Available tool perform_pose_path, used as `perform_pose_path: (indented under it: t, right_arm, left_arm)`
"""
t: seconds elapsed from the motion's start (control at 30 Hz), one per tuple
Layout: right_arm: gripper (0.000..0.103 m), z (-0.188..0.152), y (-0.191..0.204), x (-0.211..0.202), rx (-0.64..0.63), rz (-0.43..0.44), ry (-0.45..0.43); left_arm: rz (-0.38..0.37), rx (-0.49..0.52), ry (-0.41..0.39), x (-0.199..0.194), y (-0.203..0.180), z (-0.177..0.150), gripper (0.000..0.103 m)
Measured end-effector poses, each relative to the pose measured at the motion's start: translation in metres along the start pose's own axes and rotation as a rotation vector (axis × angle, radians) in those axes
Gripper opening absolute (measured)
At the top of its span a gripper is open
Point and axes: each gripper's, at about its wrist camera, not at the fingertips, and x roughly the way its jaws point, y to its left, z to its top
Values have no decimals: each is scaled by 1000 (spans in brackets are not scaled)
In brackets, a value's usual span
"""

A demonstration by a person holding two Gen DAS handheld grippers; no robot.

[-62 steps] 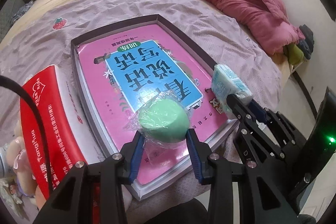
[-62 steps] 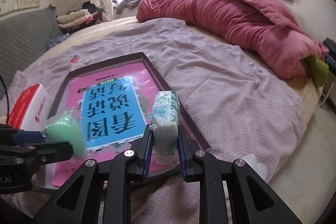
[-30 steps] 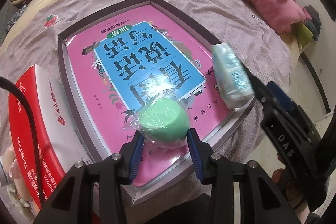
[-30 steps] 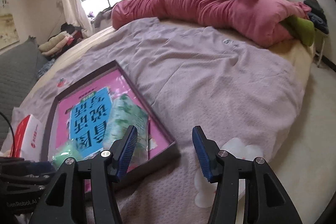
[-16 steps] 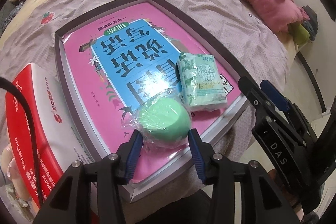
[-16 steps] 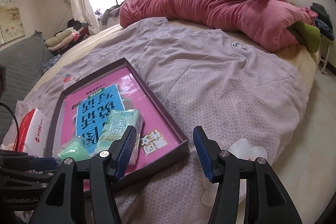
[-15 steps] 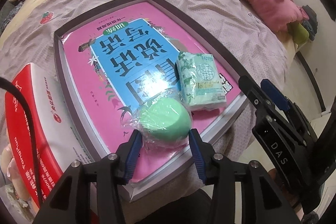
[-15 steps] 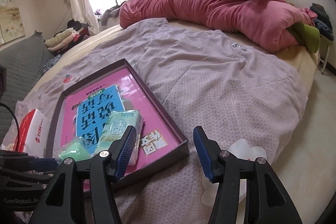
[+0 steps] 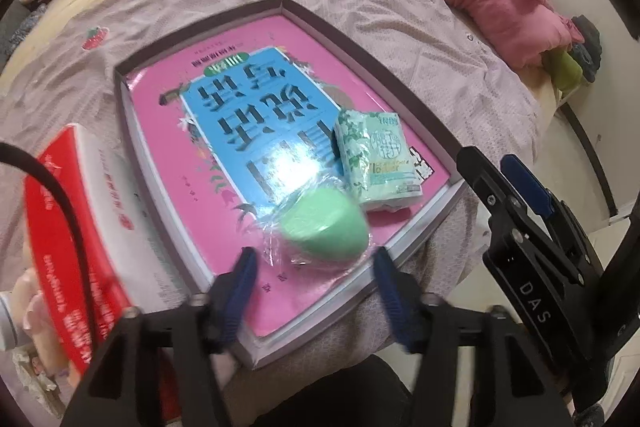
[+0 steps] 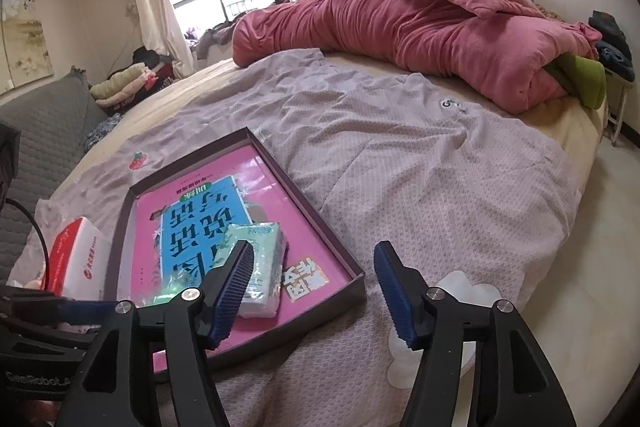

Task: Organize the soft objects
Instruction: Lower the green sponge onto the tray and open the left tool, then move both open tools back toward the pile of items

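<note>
Released green sponge (image 9: 324, 223) now beside tissue pack (image 9: 376, 157) in tray (image 9: 400, 83).

Both tools are matte black plastic. The left gripper (image 9: 312, 281) has two angular arms ending in blue ribbed pads (image 9: 240, 281), and a black cable (image 9: 48, 179) curves past on its left. The right gripper (image 10: 312, 285) matches it (silver screws (image 10: 190, 294) at the joints), and its side carries white "DAS" lettering (image 9: 534, 301).
</note>
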Motion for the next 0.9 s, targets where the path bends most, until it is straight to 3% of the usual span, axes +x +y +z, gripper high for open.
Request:
perform_pose_path:
  t: [0.03, 0.5, 0.9]
  right_arm:
    - [66, 1, 1, -2, 1, -2, -3]
    - [72, 9, 17, -25, -27, -4, -47]
    - [74, 22, 52, -60, -88, 8, -119]
  left_arm:
    - [7, -3, -4, -2, 1, 0, 81]
    - [-24, -67, -107, -44, 23, -5, 81]
    - [-11, -128, -217, -102, 55, -37, 81]
